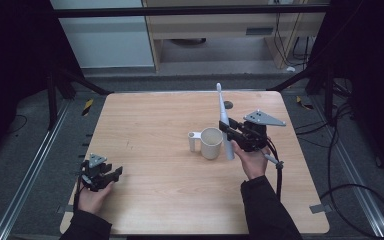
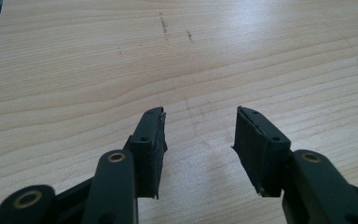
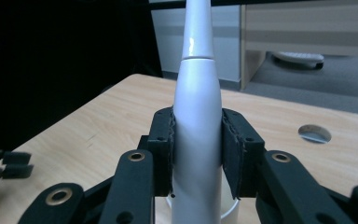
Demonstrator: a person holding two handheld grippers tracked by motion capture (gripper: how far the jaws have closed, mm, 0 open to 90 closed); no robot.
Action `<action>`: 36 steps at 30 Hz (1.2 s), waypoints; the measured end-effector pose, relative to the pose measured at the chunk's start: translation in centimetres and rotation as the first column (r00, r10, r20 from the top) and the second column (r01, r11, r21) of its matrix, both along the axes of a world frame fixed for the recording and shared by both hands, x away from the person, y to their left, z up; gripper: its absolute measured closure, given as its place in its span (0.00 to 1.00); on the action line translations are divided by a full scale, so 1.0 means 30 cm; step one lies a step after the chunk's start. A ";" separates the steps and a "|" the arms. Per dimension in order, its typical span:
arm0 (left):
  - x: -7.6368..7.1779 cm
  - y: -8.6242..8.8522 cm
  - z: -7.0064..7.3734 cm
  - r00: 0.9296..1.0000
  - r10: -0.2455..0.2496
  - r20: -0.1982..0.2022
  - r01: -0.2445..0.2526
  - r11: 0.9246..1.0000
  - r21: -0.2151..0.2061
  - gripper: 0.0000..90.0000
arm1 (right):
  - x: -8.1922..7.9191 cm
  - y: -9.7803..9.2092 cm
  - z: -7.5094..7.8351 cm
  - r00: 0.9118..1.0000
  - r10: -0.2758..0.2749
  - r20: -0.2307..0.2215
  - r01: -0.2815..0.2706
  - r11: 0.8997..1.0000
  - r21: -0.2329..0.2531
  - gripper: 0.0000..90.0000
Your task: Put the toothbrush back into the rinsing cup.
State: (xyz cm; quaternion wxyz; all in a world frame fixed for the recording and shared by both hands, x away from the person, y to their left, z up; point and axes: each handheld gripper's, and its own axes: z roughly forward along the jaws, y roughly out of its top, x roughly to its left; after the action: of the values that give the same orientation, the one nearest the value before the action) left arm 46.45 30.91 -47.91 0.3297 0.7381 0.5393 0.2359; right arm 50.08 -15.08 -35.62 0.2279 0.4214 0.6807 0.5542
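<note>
At the near left corner of the wooden table [image 1: 155, 130], the left gripper [image 1: 111, 173] rests low in a person's left hand [image 1: 94, 197], its jaws spread apart over bare wood with nothing between them, as the left gripper view confirms. Toward the middle right stands a small white holder [image 1: 194, 140], touching or just beside a cream cup [image 1: 211, 143]. Just right of the cup, a white electric toothbrush [image 1: 225, 122] stands nearly upright, its head tilted slightly away, clamped around its body by the right gripper [image 1: 228, 128], held in the person's right hand [image 1: 252, 160]. In the right gripper view both jaws press the toothbrush's sides, with the cup's rim directly below. A round hole [image 1: 228, 105] marks the table beyond.
</note>
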 end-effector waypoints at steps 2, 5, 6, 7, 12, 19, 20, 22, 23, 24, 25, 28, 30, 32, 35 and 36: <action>0.000 0.000 0.000 1.000 0.000 0.000 0.000 1.000 0.000 0.58 | 0.012 0.006 0.006 1.000 -0.011 0.010 0.011 1.000 0.014 0.74; 0.001 0.000 0.000 1.000 0.000 -0.001 0.000 1.000 -0.001 0.58 | 0.034 0.014 0.013 0.999 -0.026 0.019 0.025 0.999 0.025 0.74; 0.001 0.000 -0.001 1.000 0.000 -0.001 0.000 1.000 -0.001 0.58 | 0.041 0.017 0.015 0.999 -0.030 0.022 0.029 0.999 0.030 0.74; 0.001 0.000 -0.001 1.000 0.000 -0.001 0.000 1.000 -0.002 0.58 | 0.048 0.020 0.016 0.999 -0.034 0.026 0.033 0.999 0.033 0.74; 0.002 0.000 -0.001 1.000 -0.001 -0.002 0.001 1.000 -0.001 0.58 | 0.084 0.033 0.016 0.998 -0.059 0.035 0.057 0.997 0.061 0.74; 0.003 0.001 -0.001 1.000 0.000 -0.003 0.000 1.000 -0.003 0.58 | 0.130 0.051 0.010 0.994 -0.091 0.054 0.086 0.992 0.090 0.74; 0.003 0.001 -0.001 1.000 -0.001 -0.002 0.001 1.000 -0.004 0.58 | 0.136 0.054 0.009 0.994 -0.096 0.054 0.091 0.992 0.091 0.74; 0.003 0.001 -0.001 1.000 -0.001 -0.002 0.001 1.000 -0.004 0.58 | 0.147 0.060 0.005 0.993 -0.100 0.056 0.095 0.991 0.093 0.74; 0.003 0.001 -0.001 1.000 -0.001 -0.002 0.001 1.000 -0.004 0.58 | 0.152 0.063 0.002 0.993 -0.103 0.058 0.097 0.990 0.098 0.74; 0.003 0.001 -0.001 1.000 -0.001 -0.003 0.001 1.000 -0.004 0.58 | 0.157 0.065 -0.001 0.993 -0.105 0.057 0.099 0.990 0.101 0.74; 0.003 0.001 -0.001 1.000 -0.001 -0.002 0.001 1.000 -0.004 0.58 | 0.162 0.068 -0.005 0.993 -0.106 0.059 0.099 0.989 0.106 0.74; 0.003 0.002 0.000 1.000 -0.001 -0.002 0.001 1.000 -0.005 0.58 | 0.177 0.076 -0.017 0.993 -0.107 0.059 0.100 0.989 0.107 0.74; 0.003 0.003 0.000 1.000 -0.001 -0.003 0.001 1.000 -0.005 0.58 | 0.186 0.083 -0.025 0.992 -0.110 0.058 0.104 0.989 0.103 0.74; 0.003 0.003 -0.001 1.000 -0.001 -0.003 0.001 1.000 -0.005 0.58 | 0.196 0.089 -0.034 0.992 -0.110 0.059 0.104 0.989 0.104 0.74; 0.004 0.003 -0.001 1.000 -0.001 -0.003 0.001 1.000 -0.005 0.58 | 0.208 0.097 -0.046 0.993 -0.108 0.051 0.102 0.989 0.105 0.74; 0.004 0.003 -0.001 1.000 -0.002 -0.003 0.002 1.000 -0.005 0.58 | 0.212 0.100 -0.051 0.993 -0.109 0.048 0.104 0.989 0.101 0.74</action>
State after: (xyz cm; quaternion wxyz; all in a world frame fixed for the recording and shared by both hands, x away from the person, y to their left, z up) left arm 46.56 31.00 -47.93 0.3310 0.7381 0.5398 0.2330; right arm 56.42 -12.10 -37.13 0.2543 0.4528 0.6227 0.5852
